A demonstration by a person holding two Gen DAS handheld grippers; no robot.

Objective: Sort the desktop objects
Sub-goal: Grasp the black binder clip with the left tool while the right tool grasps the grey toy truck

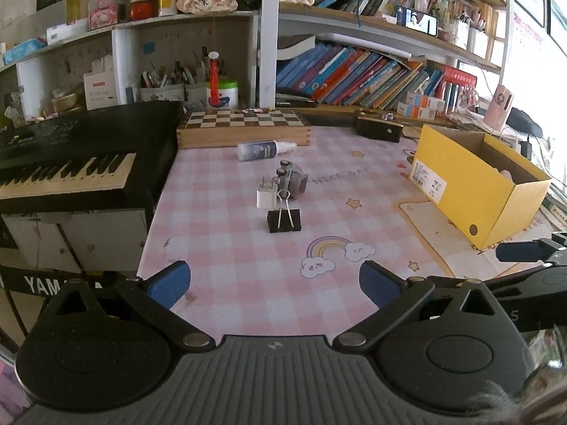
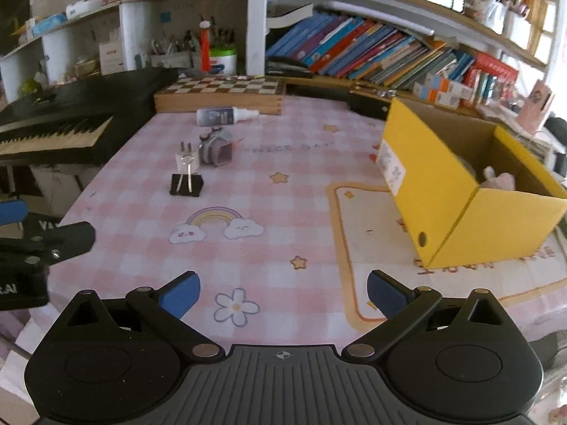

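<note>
Nearest to the camera in the left wrist view we see our left gripper point(image 1: 274, 283), its two blue fingers point(image 1: 168, 283) spread wide apart with nothing between them, above the pink checked desk mat point(image 1: 230, 265). Our right gripper point(image 2: 283, 294) is released in the same way in the right wrist view, its fingers wide apart and holding nothing, over a flower drawing and a rainbow drawing point(image 2: 216, 225) on the mat.

Ahead of the left gripper, near the middle of the mat, a black binder clip point(image 1: 284, 220) stands with its wire handles up. Just behind it stands a white charger plug point(image 1: 266, 195) with its prongs upward; we cannot tell if the two touch. Just beside the plug, on its right, lies a small grey toy point(image 1: 292, 179); we cannot tell what it is exactly. Further back a small spray bottle point(image 1: 264, 149) lies on its side, close to a wooden chessboard box point(image 1: 244, 128).

On the right side of the mat an open yellow box point(image 2: 443, 191) stands, well apart from the small things. In the right wrist view something pale pink point(image 2: 498, 179) shows inside it. A black keyboard point(image 1: 67, 163) lies along the left edge of the desk, and shelves with books point(image 1: 354, 71) rise behind.
</note>
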